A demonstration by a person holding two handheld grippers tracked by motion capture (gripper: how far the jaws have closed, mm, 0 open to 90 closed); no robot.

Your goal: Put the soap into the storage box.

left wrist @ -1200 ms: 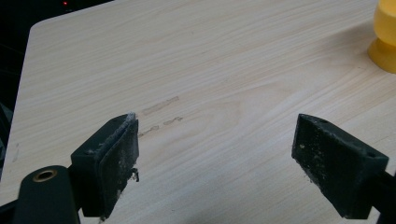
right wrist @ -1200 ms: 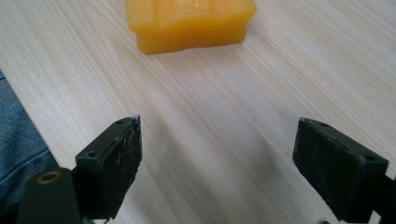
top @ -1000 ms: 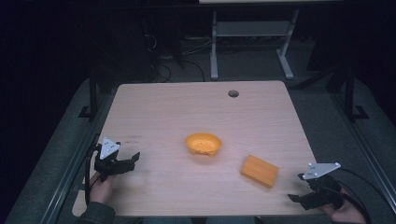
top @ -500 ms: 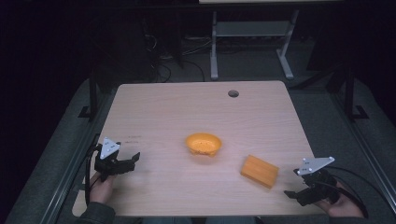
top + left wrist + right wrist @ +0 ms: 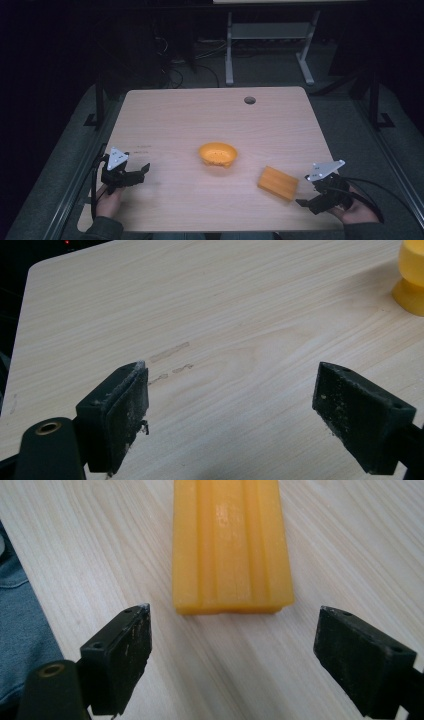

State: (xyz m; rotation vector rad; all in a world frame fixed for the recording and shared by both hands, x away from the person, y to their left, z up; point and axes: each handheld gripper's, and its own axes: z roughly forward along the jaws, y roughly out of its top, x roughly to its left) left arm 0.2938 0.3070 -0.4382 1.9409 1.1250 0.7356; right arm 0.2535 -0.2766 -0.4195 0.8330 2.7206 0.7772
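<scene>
The right gripper [image 5: 311,201] sits low at the near right corner of the wooden surface [image 5: 200,115], its fingers [image 5: 117,662] spread wide and empty, aimed straight at the short end of an orange ribbed block [image 5: 231,545] that lies flat just ahead of them. In the high view that block [image 5: 278,182] rests near the front edge, just beside the right gripper and a little apart from the orange bowl [image 5: 218,153] standing at mid-surface. The left gripper [image 5: 136,174] waits near the left edge, well apart from both, its fingers [image 5: 120,412] likewise spread with nothing between them; the bowl's foot [image 5: 411,280] shows at the far right of its own view. This looks like the approach before a pickup: nothing is yet touched. The next move probably calls for easing the right gripper forward until the block's end sits between the fingers, keeping them level with the surface, then closing across its width, which the present spread seems to clear.
</scene>
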